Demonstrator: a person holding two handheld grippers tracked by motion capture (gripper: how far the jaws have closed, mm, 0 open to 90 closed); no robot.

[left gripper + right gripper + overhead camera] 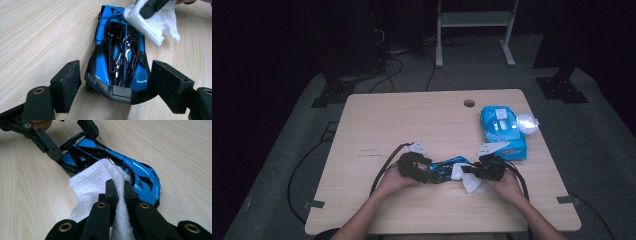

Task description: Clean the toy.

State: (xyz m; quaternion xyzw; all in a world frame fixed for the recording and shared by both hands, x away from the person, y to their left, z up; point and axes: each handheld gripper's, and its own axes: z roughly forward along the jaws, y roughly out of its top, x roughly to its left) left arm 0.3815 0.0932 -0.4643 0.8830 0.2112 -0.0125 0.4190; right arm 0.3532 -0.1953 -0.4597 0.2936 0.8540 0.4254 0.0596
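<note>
A blue and black toy car [447,164] lies on the wooden table [412,120] near its front edge, between both hands. My left gripper [432,172] has its jaws on either side of one end of the car [120,57], pads against its flanks. My right gripper [118,187] is shut on a folded white wipe [95,180]. The wipe rests on the car's roof [140,172], near the end away from the left jaws. In the left gripper view the wipe [150,22] covers the car's far right corner under the right gripper's jaw tip.
A blue pack of wipes [502,131] lies at the table's right side, with a shiny clear round object [527,122] beside it. A cable hole [469,103] sits near the far edge. Cables trail from both grippers over the table's front.
</note>
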